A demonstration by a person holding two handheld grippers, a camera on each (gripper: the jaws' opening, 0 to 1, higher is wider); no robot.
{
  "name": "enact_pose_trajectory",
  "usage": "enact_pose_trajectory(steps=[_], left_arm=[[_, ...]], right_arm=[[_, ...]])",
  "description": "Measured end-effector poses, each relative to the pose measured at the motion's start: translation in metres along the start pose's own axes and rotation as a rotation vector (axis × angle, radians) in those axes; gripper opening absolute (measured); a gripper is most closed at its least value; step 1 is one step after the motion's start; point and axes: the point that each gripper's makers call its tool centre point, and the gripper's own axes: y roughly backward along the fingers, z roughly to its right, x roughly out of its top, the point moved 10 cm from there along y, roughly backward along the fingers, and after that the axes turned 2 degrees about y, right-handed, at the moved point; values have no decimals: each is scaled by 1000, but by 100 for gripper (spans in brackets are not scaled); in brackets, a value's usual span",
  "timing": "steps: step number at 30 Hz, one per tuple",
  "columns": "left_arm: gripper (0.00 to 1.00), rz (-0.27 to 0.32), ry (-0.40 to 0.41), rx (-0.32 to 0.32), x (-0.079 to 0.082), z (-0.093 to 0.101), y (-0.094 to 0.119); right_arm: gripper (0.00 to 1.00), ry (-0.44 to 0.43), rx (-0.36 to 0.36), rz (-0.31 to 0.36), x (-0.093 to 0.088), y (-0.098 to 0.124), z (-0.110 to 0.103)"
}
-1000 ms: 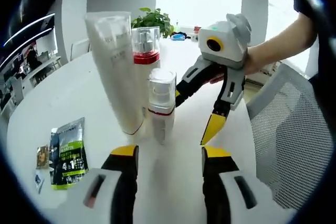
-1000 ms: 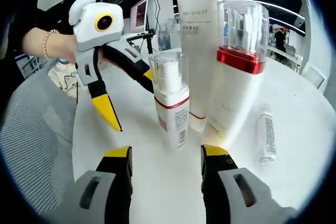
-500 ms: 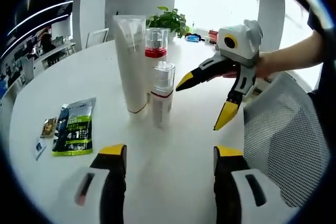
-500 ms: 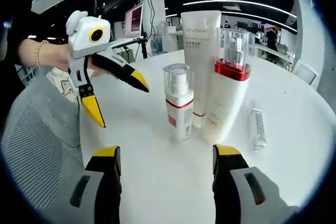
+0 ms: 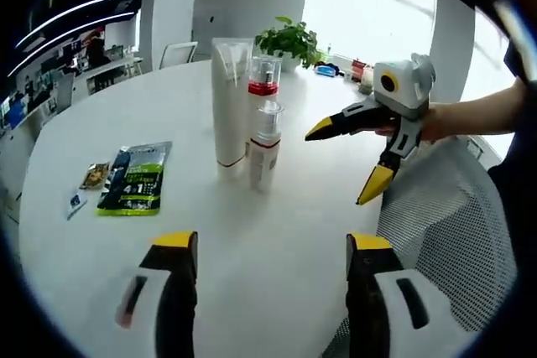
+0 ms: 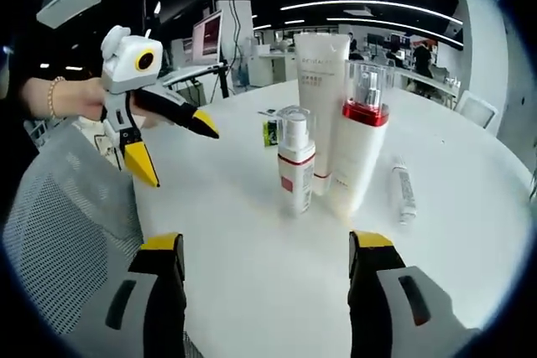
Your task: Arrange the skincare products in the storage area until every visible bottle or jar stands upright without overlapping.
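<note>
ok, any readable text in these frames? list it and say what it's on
"4 in 1": seems to read so on the green sachet, left gripper view.
Tall white tube: a line of print near its top, blurred.
Small pump bottle: label too small to read.
Red-collared pump bottle: faint print, unreadable.
Thin tube lying flat: print unreadable.

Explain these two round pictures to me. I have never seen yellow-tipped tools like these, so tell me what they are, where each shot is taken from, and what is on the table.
A person holds two hand tools, each ending in a two-fingered claw with a camera riding on it. The left claw rises at the bottom of its own view, and the right claw comes into that view too. The right gripper view looks from the opposite side. Both claws are open and hold nothing. On the white table three skincare items stand upright together: a tall tube, a red-collared pump bottle and a small pump bottle. A thin tube lies flat. A green packet lies farther off.
</note>
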Motion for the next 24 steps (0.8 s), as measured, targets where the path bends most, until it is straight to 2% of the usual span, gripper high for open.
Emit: enact_pose_trajectory(steps=[5,16,20,22,24], left_arm=[[75,28,53,21,-5,4,13],[83,67,89,57,-13,11,42],[87,72,104,72,-16,19,54],[86,51,139,79,-20,19,59],[88,67,161,82,-19,23,66]], right_arm=[[85,6,-11,11,1,11,-3],[88,17,-40,18,3,34,-5],[91,5,-51,20,4,44,-9],[91,-3,-64,18,2,45,-8],[91,2,-86,14,3,48,-9]])
